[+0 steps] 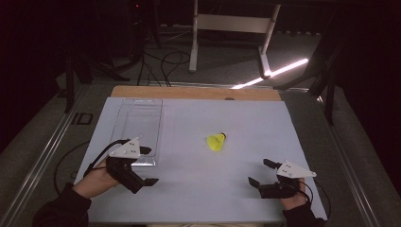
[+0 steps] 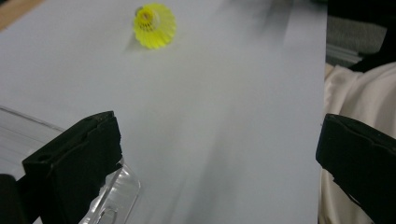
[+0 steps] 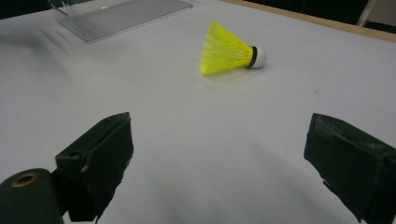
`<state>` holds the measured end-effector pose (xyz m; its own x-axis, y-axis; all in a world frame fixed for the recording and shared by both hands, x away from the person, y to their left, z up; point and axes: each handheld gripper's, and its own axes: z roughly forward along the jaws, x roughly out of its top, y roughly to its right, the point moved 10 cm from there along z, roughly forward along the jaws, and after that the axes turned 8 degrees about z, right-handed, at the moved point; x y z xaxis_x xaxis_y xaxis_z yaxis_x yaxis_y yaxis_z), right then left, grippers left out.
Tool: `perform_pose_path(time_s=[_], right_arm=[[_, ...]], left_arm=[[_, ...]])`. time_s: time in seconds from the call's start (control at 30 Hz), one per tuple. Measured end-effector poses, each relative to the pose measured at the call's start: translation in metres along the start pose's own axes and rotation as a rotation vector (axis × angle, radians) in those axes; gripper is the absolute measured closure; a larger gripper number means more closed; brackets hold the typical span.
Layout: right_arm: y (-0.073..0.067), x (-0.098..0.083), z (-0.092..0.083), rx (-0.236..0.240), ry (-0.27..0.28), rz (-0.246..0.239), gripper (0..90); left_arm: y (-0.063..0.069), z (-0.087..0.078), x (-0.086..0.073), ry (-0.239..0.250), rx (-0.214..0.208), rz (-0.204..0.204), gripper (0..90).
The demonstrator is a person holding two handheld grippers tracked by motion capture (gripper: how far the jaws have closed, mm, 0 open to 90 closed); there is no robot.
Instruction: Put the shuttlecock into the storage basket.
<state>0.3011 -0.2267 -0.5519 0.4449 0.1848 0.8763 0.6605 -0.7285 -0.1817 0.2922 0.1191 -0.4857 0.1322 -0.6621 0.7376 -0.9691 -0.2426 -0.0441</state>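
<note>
A yellow shuttlecock (image 1: 216,142) is seen lying on its side on the white tabletop (image 1: 198,189), near the middle and well apart from both grippers. In the right gripper view its white cork tip is turned to the right and its yellow skirt (image 3: 224,48) to the left, with a black band between the two.

A clear plastic box (image 1: 137,127) is set on the left part of the tabletop, to the left of the shuttlecock and apart from it. Nothing can be made out inside the box; the white surface is seen through its walls.

The left gripper (image 1: 147,165) is held in the person's left hand (image 1: 94,182) just beside the near end of the box. Its jaws are spread wide, and nothing is held between them. In the left gripper view a corner of the box (image 2: 112,196) is seen right by the left jaw, though contact cannot be told.

The right gripper (image 1: 261,172) is held at the near right of the tabletop. Its jaws are also spread wide with only bare tabletop between them, and the shuttlecock is seen ahead of them.
</note>
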Motion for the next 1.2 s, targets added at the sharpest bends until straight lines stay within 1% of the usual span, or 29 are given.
perform_pose_path(time_s=[0.03,0.1,0.13,0.17,0.2,0.23,0.27,0.3,0.33,0.37,0.43,0.47,0.53,0.57,0.67,0.73,0.83,0.87,0.9,0.93,1.0,1.03,1.13,1.17,1.2], right_arm=[[0.0,0.0,0.0,0.0,0.0,0.0,8.1],[0.0,0.0,0.0,0.0,-0.001,0.001,8.1],[0.0,0.0,0.0,0.0,-0.001,0.002,8.1],[0.0,0.0,0.0,0.001,0.0,0.0,8.1],[0.0,0.0,0.0,0.0,0.001,0.0,8.1],[0.0,0.0,0.0,0.0,0.0,0.0,8.1],[0.0,0.0,0.0,0.0,0.0,0.001,8.1],[0.0,0.0,0.0,0.0,0.0,0.001,8.1],[0.0,0.0,0.0,0.0,0.0,0.001,8.1],[0.0,0.0,0.0,0.001,0.0,0.002,8.1],[0.0,0.0,0.0,0.001,0.0,0.001,8.1],[0.0,0.0,0.0,0.002,0.0,0.001,8.1],[0.0,0.0,0.0,0.002,0.0,0.001,8.2],[0.0,0.0,0.0,0.001,-0.002,0.0,8.2],[0.0,0.0,0.0,0.002,-0.002,0.001,8.2],[0.0,0.0,0.0,0.003,-0.002,0.001,8.2],[0.0,0.0,0.0,0.002,-0.004,0.001,8.1],[-0.001,0.0,0.0,0.002,-0.004,0.001,8.2],[-0.001,0.0,0.0,0.002,-0.004,0.001,8.2],[-0.001,0.0,0.0,0.002,-0.004,0.001,8.2],[0.0,0.0,0.0,0.001,-0.003,0.001,8.2],[0.0,0.0,0.0,0.002,-0.004,0.001,8.1],[0.0,-0.001,0.0,0.002,-0.004,0.001,8.1],[0.0,-0.001,0.0,0.002,-0.004,0.001,8.2],[0.0,-0.001,0.0,0.002,-0.004,0.001,8.2]], left_arm=[[-0.001,0.004,0.001,-0.035,-0.003,0.003,0.0],[-0.001,0.004,0.001,-0.035,-0.003,0.003,0.0],[-0.001,0.011,0.003,-0.086,-0.01,0.016,0.0],[-0.001,0.011,0.003,-0.086,-0.01,0.016,0.0],[-0.002,0.015,0.004,-0.117,-0.001,0.029,0.0],[-0.002,0.015,0.004,-0.117,-0.001,0.029,0.0],[-0.002,0.019,0.004,-0.148,-0.021,0.019,0.0],[-0.003,0.022,0.004,-0.166,-0.016,0.022,0.0],[-0.003,0.022,0.004,-0.166,-0.016,0.022,0.0],[-0.003,0.024,0.004,-0.185,-0.02,0.028,0.0],[-0.003,0.028,0.005,-0.208,-0.019,0.032,0.0],[-0.002,0.032,0.007,-0.214,-0.031,0.038,0.0],[-0.002,0.034,0.008,-0.218,-0.033,0.04,0.0],[-0.003,0.036,0.011,-0.222,-0.042,0.047,0.0],[-0.002,0.04,0.014,-0.225,-0.043,0.044,0.0],[-0.004,0.045,0.018,-0.239,-0.045,0.032,0.0],[-0.005,0.049,0.02,-0.253,-0.047,0.026,0.0],[-0.005,0.051,0.021,-0.258,-0.058,0.015,0.0],[-0.005,0.054,0.021,-0.268,-0.06,0.012,0.0],[-0.007,0.056,0.022,-0.277,-0.051,0.012,0.0],[-0.006,0.06,0.023,-0.295,-0.063,0.002,0.0],[-0.007,0.062,0.024,-0.304,-0.059,0.0,0.1],[-0.005,0.067,0.027,-0.316,-0.066,0.009,0.0],[-0.005,0.071,0.029,-0.335,-0.05,0.007,0.1],[-0.005,0.071,0.029,-0.335,-0.05,0.007,0.1]])
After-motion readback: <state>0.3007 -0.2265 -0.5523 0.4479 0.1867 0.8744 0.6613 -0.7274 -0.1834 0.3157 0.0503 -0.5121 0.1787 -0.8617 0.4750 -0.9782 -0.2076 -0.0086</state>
